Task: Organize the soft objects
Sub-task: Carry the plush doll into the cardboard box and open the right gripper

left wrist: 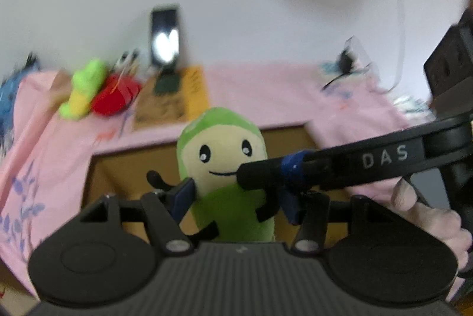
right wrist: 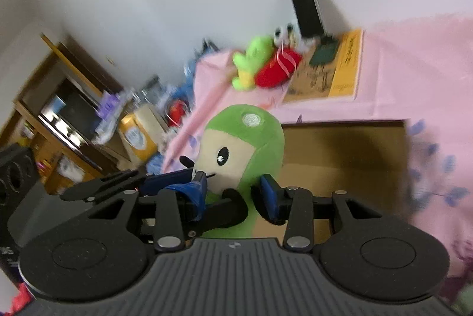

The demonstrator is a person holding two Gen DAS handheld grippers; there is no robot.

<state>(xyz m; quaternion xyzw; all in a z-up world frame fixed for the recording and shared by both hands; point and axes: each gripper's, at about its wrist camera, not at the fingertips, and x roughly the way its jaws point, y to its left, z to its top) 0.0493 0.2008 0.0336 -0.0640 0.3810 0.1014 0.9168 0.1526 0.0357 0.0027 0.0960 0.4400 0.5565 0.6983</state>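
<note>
A green plush (left wrist: 227, 156) with a cream smiling face and thin black arms hangs upright above an open cardboard box (left wrist: 124, 168). My left gripper (left wrist: 236, 199) is shut on its lower body, one blue pad at each side. From the right, my right gripper reaches in, and one of its black fingers (left wrist: 266, 172) presses on the plush's face by the mouth. In the right wrist view, my right gripper (right wrist: 233, 189) is shut on the same green plush (right wrist: 251, 144), around its side and black arm, over the box (right wrist: 340, 156).
A pink cloth (left wrist: 260, 91) covers the surface around the box. At the back lie a yellow-green plush (left wrist: 84, 88) and a red plush (left wrist: 115, 97), beside a book (left wrist: 174, 100) and a propped phone (left wrist: 165, 35). A hand (left wrist: 428, 221) holds the right gripper. Cluttered shelves (right wrist: 68, 121) stand at left.
</note>
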